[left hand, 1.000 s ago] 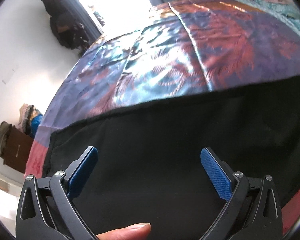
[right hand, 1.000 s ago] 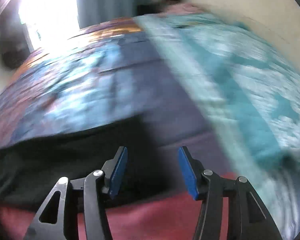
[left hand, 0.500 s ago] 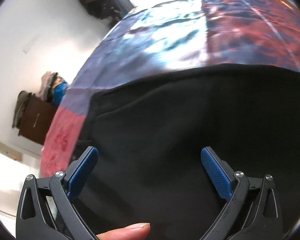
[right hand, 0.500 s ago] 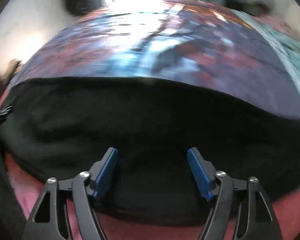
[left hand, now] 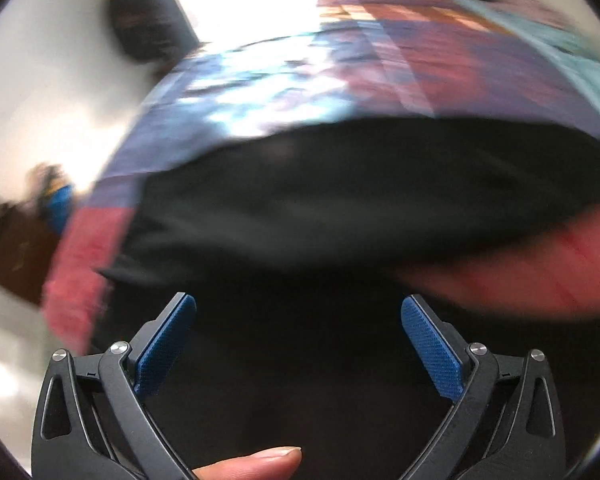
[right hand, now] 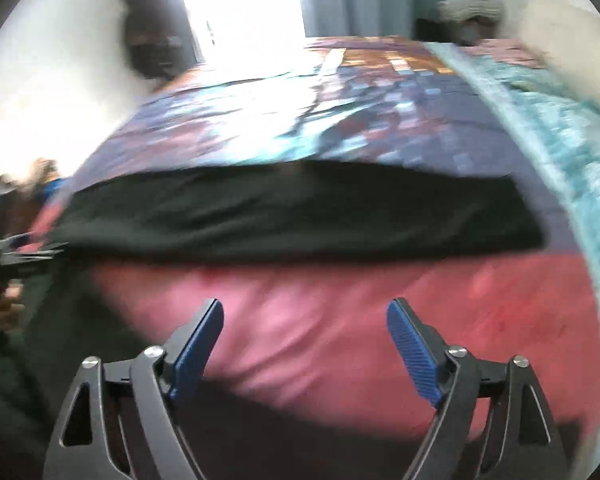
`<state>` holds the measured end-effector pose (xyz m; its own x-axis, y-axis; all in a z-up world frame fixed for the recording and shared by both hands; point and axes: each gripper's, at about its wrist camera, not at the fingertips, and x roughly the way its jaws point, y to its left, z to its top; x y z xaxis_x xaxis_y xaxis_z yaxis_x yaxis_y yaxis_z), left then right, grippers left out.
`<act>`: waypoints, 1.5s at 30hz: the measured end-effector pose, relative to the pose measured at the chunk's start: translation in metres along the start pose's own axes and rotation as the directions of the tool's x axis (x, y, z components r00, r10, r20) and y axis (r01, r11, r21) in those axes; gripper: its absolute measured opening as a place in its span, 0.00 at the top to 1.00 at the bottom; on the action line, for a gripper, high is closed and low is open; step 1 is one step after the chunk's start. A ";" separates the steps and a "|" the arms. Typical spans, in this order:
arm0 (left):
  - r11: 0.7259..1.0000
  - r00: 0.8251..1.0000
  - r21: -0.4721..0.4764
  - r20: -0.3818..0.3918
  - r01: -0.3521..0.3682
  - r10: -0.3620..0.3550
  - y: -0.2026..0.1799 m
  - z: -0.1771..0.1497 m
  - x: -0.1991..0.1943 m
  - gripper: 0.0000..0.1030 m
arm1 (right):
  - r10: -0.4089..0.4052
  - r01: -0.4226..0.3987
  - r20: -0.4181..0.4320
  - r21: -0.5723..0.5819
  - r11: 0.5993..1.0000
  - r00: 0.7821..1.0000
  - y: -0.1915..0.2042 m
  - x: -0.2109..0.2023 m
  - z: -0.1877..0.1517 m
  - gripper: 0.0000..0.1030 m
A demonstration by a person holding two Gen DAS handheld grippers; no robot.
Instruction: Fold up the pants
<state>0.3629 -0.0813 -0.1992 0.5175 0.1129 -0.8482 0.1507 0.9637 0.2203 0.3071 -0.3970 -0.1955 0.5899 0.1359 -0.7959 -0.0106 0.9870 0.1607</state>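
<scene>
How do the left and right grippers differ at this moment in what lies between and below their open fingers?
The left gripper hangs over the black pants, dark cloth filling the gap between its jaws; the right gripper hangs over the pink bedspread, with the pants lying farther ahead. A fingertip shows beneath the left gripper, none beneath the right. The right one's jaws have just been opening. Both stand open, holding nothing.
</scene>
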 end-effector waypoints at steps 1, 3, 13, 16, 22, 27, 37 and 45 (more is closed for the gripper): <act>0.998 0.998 0.028 -0.010 0.064 -0.063 -0.021 -0.015 -0.010 0.00 | 0.042 -0.042 -0.020 -0.018 0.999 0.999 0.020 -0.001 -0.019 0.17; 0.985 0.987 0.066 -0.037 0.158 -0.155 -0.053 -0.037 -0.021 0.00 | 0.068 -0.071 -0.072 -0.049 0.996 0.995 0.048 0.001 -0.050 0.17; 0.987 0.988 0.103 -0.107 0.126 -0.115 -0.077 -0.075 -0.003 0.00 | -0.167 0.200 -0.211 0.145 0.969 0.963 -0.047 -0.015 -0.132 0.17; 0.998 0.992 0.037 -0.117 0.055 -0.050 -0.043 -0.068 0.006 0.00 | -0.225 0.274 -0.206 0.255 0.927 0.952 -0.100 -0.033 -0.140 0.17; 0.991 0.984 -0.102 -0.163 -0.090 0.073 0.026 -0.065 0.018 0.00 | -0.346 0.396 -0.194 0.483 0.781 0.918 -0.163 -0.072 -0.146 0.17; 0.976 0.986 -0.183 -0.139 -0.116 0.091 0.055 -0.060 0.002 0.00 | -0.353 0.370 -0.125 0.456 0.809 0.927 -0.128 -0.089 -0.134 0.17; 0.990 0.998 -0.138 -0.062 -0.008 0.000 0.024 -0.052 -0.013 0.00 | -0.126 0.143 -0.114 0.156 0.977 0.986 0.025 -0.025 -0.095 0.17; 0.990 0.998 -0.128 0.010 -0.057 0.058 0.027 0.023 0.005 0.00 | -0.008 0.005 -0.056 -0.058 0.998 0.998 0.092 0.011 -0.034 0.17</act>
<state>0.3888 -0.0599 -0.1866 0.5336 0.1667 -0.8292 0.0121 0.9788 0.2045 0.2850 -0.3015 -0.2087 0.5439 0.1327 -0.8286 -0.0549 0.9909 0.1227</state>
